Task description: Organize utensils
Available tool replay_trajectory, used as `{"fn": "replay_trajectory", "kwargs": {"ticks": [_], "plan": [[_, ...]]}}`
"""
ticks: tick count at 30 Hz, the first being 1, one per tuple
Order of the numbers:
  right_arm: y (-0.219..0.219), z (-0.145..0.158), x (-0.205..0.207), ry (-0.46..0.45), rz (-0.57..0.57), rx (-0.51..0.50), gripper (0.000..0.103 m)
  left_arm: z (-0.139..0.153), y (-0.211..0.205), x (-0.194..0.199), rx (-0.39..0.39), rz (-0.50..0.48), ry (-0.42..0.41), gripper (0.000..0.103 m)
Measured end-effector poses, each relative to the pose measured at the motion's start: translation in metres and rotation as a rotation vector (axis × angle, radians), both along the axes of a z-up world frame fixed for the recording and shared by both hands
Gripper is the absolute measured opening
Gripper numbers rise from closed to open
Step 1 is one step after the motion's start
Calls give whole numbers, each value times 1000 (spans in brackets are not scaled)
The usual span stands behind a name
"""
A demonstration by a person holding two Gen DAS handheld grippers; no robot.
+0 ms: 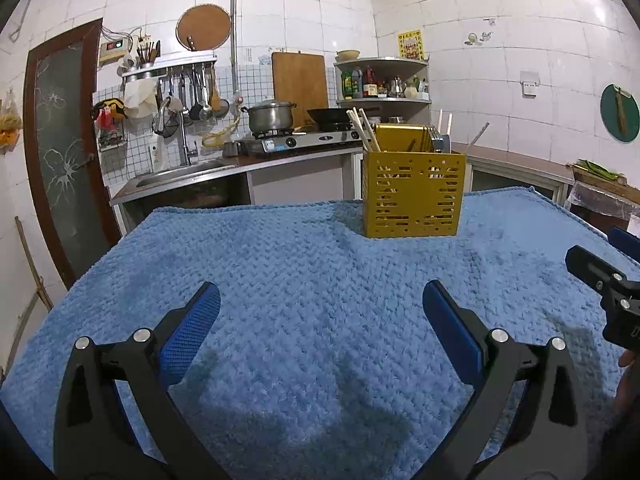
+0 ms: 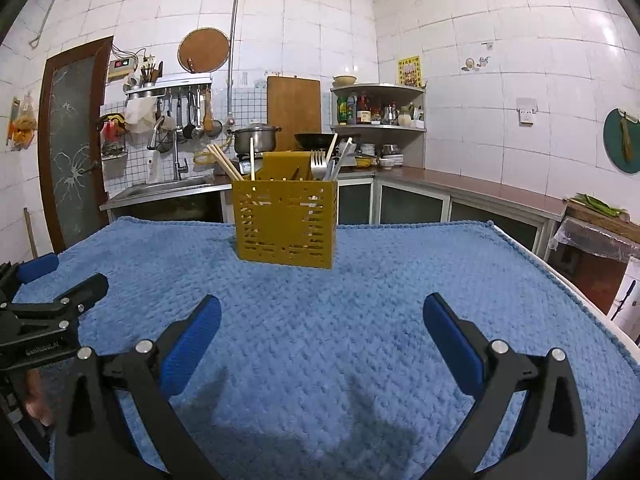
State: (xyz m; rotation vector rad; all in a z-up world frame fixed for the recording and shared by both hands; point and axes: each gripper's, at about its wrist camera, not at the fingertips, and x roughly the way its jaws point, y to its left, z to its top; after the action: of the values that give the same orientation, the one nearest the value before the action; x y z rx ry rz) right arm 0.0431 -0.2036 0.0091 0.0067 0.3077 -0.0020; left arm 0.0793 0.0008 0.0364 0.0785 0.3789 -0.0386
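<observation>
**Both grippers empty above towel; utensils in caddy**

Left gripper (image 1: 321, 300) and right gripper (image 2: 322, 312): fingers spread wide, nothing between them, both hovering over the blue towel (image 1: 280, 264).

Yellow caddy (image 2: 285, 224) stands upright at the towel's far side. Right wrist view shows forks (image 2: 319, 162) and chopsticks (image 2: 224, 162) inside; left wrist view shows only chopsticks and two pale handles behind the caddy's dividers.

Room: tiled kitchen, sink (image 1: 180, 174), pot (image 1: 270, 118) on stove.
</observation>
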Motion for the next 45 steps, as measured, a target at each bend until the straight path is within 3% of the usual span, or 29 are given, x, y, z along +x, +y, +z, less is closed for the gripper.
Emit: {"fn": "replay_trajectory", "kwargs": {"ticks": [45], "plan": [[3, 6, -7, -35, -13, -17, 99, -1, 3, 0, -22, -3, 1, 98]]}}
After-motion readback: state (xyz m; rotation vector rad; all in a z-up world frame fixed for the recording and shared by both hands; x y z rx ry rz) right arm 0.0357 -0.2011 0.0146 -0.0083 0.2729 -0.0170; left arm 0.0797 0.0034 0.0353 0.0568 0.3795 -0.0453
